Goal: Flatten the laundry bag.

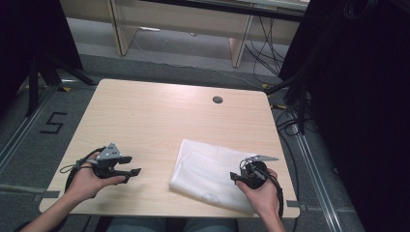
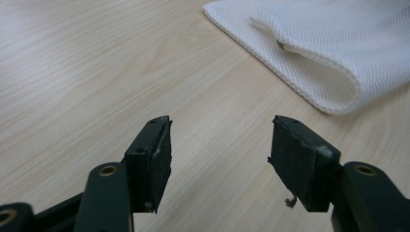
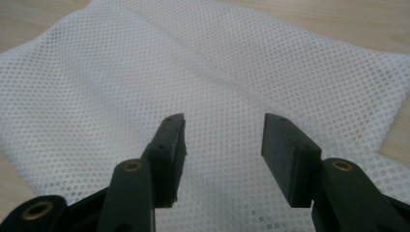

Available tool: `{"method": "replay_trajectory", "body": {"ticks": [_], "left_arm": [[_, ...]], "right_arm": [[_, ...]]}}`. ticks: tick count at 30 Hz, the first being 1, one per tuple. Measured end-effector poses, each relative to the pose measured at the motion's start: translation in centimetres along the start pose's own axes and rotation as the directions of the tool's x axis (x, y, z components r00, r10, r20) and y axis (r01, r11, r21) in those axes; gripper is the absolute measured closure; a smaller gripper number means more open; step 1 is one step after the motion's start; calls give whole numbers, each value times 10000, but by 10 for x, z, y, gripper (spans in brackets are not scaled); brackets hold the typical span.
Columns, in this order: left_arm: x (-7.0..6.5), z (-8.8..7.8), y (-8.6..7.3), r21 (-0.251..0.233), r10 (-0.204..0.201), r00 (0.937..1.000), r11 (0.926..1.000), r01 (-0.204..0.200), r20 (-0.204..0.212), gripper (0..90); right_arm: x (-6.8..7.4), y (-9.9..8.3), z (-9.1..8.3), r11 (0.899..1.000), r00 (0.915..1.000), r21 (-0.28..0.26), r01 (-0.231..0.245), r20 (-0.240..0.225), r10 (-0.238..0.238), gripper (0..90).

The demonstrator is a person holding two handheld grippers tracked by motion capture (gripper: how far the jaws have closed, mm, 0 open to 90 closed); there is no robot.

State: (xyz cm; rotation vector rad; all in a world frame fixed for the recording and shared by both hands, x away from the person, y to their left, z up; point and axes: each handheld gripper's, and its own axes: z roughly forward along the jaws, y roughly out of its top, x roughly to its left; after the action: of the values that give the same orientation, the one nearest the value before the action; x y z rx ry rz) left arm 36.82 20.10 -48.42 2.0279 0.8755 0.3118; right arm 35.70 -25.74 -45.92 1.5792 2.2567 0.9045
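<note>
A folded white mesh cloth [image 1: 208,171] lies on the front right part of the wooden table [image 1: 159,116]. My right gripper [image 1: 237,177] hovers over the cloth's right side, jaws open, nothing between them; in the right gripper view the mesh cloth [image 3: 145,82] spreads under the right gripper [image 3: 223,121]. My left gripper [image 1: 136,165] rests low at the front left of the table, open and empty, pointing toward the cloth. In the left gripper view the left gripper [image 2: 220,123] faces bare wood, with the cloth's folded edge [image 2: 314,63] ahead to the right.
A small dark round grommet [image 1: 217,99] sits in the table's far right area. Black stands and cables [image 1: 290,96] crowd the floor to the right. A floor marking "5" [image 1: 52,123] lies left of the table.
</note>
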Motion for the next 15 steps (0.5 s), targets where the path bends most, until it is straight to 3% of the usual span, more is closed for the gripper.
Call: {"method": "replay_trajectory", "body": {"ticks": [1,5,6,7,8,9,10,11,13,14,15], "left_arm": [[0,1,1,-51,-25,10000,10000,25,28,402],[-2,4,2,-159,-112,9999,9998,114,128,427],[-3,5,3,-181,-32,9999,9998,34,109,435],[-4,5,3,-148,-193,9995,9997,197,260,450],[-5,5,4,-173,-109,9997,9998,113,229,470],[-6,5,4,-148,-132,9995,9998,136,296,488],[-5,6,5,-159,82,9994,9998,-77,330,504],[-6,7,5,-201,102,9994,9998,-95,326,516],[-6,8,5,-110,183,9990,9998,-178,419,531],[-7,8,4,-60,85,9989,9999,-83,453,537],[-7,7,4,-53,89,9985,9999,-87,537,549]], "right_arm": [[-1,-1,0,10000,9995,76,-3,302,1,501],[-4,-3,-3,10000,9997,83,27,238,-29,556],[-3,-4,-4,10000,9995,83,27,310,-29,591],[0,-4,-8,9996,9995,135,-268,157,266,642],[-3,-5,-8,10000,9998,27,25,188,-26,681],[-2,-6,-11,9996,9999,253,-90,101,87,720],[-5,-7,-11,9991,9994,295,300,158,-304,761],[-4,-8,-14,9989,9996,445,133,262,-144,802],[-6,-10,-16,9976,9974,612,335,623,-374,854],[-3,-9,-20,9971,9974,766,-46,716,-9,870],[-2,-9,-23,9972,9974,742,-122,719,69,882]]}}
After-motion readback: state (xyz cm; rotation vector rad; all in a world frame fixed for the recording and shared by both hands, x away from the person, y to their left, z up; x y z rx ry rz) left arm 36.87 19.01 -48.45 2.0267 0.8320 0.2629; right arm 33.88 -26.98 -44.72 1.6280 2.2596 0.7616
